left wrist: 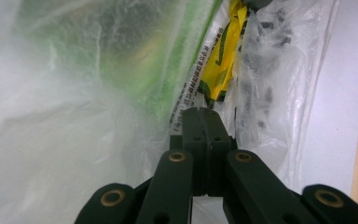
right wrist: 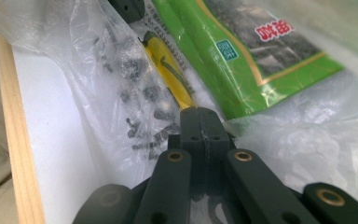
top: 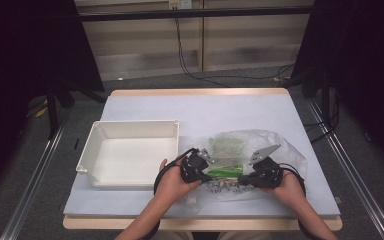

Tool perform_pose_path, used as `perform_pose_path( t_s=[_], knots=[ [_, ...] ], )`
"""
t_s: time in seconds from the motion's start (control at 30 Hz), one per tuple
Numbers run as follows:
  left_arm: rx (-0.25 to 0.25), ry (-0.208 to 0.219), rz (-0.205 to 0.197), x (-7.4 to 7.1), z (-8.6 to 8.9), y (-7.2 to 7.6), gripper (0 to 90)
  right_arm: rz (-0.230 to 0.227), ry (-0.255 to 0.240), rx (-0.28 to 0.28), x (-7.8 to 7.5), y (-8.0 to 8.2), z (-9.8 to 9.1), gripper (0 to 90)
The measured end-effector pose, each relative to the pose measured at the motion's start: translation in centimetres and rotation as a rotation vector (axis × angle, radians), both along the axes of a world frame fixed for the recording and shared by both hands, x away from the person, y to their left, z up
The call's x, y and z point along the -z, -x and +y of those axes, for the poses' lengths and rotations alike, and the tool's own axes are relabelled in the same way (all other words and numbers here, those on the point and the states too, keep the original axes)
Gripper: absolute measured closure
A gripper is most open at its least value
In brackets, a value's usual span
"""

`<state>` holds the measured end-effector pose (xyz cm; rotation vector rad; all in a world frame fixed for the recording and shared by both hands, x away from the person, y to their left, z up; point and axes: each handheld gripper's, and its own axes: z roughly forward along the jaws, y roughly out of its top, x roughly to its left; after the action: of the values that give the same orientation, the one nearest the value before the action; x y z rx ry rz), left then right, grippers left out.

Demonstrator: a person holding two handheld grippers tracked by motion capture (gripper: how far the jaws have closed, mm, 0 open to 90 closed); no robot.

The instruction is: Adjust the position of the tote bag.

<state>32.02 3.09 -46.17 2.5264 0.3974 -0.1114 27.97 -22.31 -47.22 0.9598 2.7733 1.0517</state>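
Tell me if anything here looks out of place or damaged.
Nothing stands out. The plastic bag lies crumpled on the table with a green packet inside, both grippers pinching its near edge. The white bin sits upright beside it.

- I see open desk (top: 200,107) beyond the plastic bag (top: 280,147).
- The white bin (top: 92,142) blocks my left.
- A narrow bare strip runs along the near edge.

Both hand-held grippers (top: 207,170) (top: 245,176) clamped shut.
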Motion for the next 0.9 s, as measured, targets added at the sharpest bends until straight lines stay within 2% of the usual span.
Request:
perform_pose_path(
  t_s=[0.1, 0.13, 0.23, 0.33, 0.37, 0.43, 0.47, 0.53, 0.6, 0.67, 0.7, 0.73, 0.83, 0.87, 0.9],
  knots=[
    [0.002, -0.004, -0.001, 0.0, 0.0, 0.0, 90.0, -0.004, -0.005, -0.005, 0.0, 0.0, -0.2, 90.0],
    [-0.011, 0.004, 0.003, 0.1, -0.1, 0.1, 90.0, -0.005, -0.002, -0.004, 0.1, 0.0, -0.3, 90.0],
    [0.008, -0.016, -0.008, 0.0, 0.0, -0.1, 90.0, 0.000, 0.002, -0.005, 0.0, 0.1, -0.3, 90.0],
    [-0.008, 0.001, -0.004, 0.0, -0.1, 0.0, 88.4, -0.005, -0.001, -0.002, 0.0, 0.1, -0.3, 90.0],
    [-0.015, 0.003, 0.000, -0.1, 0.0, -0.1, 85.7, -0.020, 0.014, -0.007, -0.1, 0.1, -0.3, 89.5],
    [-0.031, 0.014, 0.002, -0.2, 0.0, -0.1, 84.3, -0.025, 0.015, -0.009, -0.2, 0.1, -0.2, 88.8],
    [-0.013, 0.010, -0.006, -0.5, 0.2, -0.3, 82.5, -0.019, 0.013, -0.008, -0.3, 0.2, -0.2, 86.9],
    [-0.034, 0.033, -0.005, -0.8, 0.3, -0.3, 75.2, -0.039, -0.006, -0.019, -0.6, 0.2, -0.1, 82.7],
    [-0.046, 0.051, 0.002, -1.1, 0.3, -0.5, 74.4, -0.043, -0.010, -0.012, -0.8, 0.3, 0.0, 82.5],
    [-0.048, 0.050, -0.006, -1.4, 0.4, -0.6, 71.2, -0.050, -0.023, -0.011, -1.0, 0.3, 0.1, 78.6],
    [-0.045, 0.069, -0.003, -1.5, 0.4, -0.6, 71.1, -0.059, -0.025, -0.016, -1.1, 0.3, 0.1, 78.6],
    [-0.047, 0.082, -0.001, -1.8, 0.4, -0.6, 68.9, -0.065, -0.026, -0.011, -1.4, 0.4, 0.3, 74.6],
    [-0.040, 0.082, -0.011, -2.0, 0.3, -0.6, 66.1, -0.064, -0.034, -0.008, -1.7, 0.4, 0.4, 71.9],
    [-0.056, 0.101, -0.007, -2.0, 0.2, -0.6, 64.3, -0.079, -0.047, -0.006, -2.1, 0.5, 0.5, 71.2],
    [-0.047, 0.094, -0.014, -2.1, 0.2, -0.7, 64.3, -0.079, -0.047, -0.006, -2.1, 0.5, 0.5, 71.2]
  ],
)
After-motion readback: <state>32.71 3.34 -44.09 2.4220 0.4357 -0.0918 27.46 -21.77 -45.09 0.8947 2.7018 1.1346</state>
